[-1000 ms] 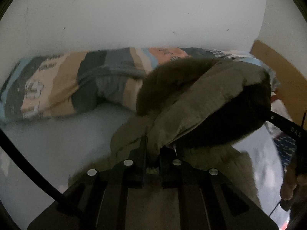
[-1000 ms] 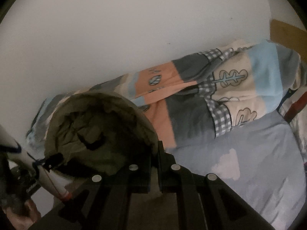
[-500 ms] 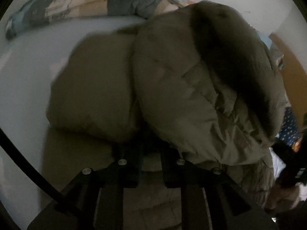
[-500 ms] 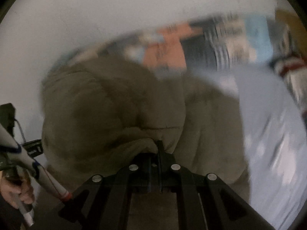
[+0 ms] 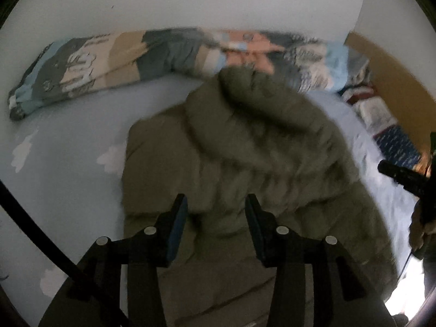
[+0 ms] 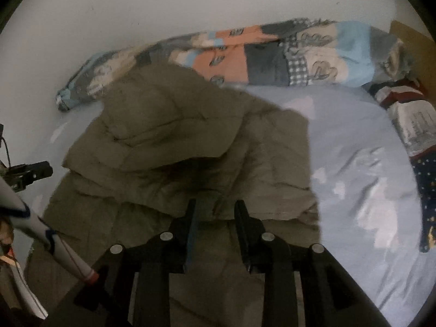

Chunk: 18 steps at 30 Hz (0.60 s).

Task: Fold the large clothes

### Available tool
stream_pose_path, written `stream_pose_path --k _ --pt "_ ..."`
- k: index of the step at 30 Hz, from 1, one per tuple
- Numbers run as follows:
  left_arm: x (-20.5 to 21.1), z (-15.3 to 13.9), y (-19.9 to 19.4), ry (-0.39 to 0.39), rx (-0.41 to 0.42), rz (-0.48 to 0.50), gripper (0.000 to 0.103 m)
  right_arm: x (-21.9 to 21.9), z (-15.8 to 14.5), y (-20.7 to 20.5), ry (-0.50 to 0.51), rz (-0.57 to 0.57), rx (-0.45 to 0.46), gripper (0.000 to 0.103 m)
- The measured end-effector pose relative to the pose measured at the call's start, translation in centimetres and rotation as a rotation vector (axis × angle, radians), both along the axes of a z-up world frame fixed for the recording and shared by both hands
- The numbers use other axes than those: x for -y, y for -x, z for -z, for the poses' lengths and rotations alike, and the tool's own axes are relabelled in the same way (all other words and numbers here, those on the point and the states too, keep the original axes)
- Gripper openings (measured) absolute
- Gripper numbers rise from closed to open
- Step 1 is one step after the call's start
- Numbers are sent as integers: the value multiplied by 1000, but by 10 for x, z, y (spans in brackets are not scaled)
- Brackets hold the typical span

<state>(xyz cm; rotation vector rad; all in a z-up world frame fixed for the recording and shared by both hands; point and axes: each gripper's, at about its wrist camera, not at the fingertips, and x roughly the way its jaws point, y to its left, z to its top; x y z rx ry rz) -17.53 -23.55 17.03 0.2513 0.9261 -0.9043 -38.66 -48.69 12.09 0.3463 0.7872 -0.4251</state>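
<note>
Olive coat (image 5: 245, 150) lying folded on bed (image 5: 62, 169), left tool (image 5: 215, 204) spread apart above it, right tool (image 6: 215, 208) likewise parted, gripping nothing

**Jacket at the near edge of the bed**

The jacket (image 5: 245, 163) lies on the bed (image 5: 68, 169) at its near edge, its upper part folded over onto the lower. Behind it, along the bed's far edge against the wall (image 5: 190, 0), stretches the rolled quilt (image 5: 109, 60). Toward the right edge lie the pillows (image 6: 408, 114). The 2 grippers, left gripper (image 5: 216, 204) and right gripper (image 6: 215, 207), hang above the jacket's near part.
</note>
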Motion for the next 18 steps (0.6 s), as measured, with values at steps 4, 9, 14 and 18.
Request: stream_pose_path --k 4,9,14,18 --pt "34 -14 -5 51 0 -22 48 11 -39 -1 -37 18 137 29" --pt "75 17 -30 42 -49 -82 48 24 -57 -51 -38 39 204 41" --pt "91 84 -49 -67 -115 -129 48 34 -16 -103 -156 27 173 45" --pt "99 105 -45 -108 -93 -140 49 33 50 -133 -205 20 15 48"
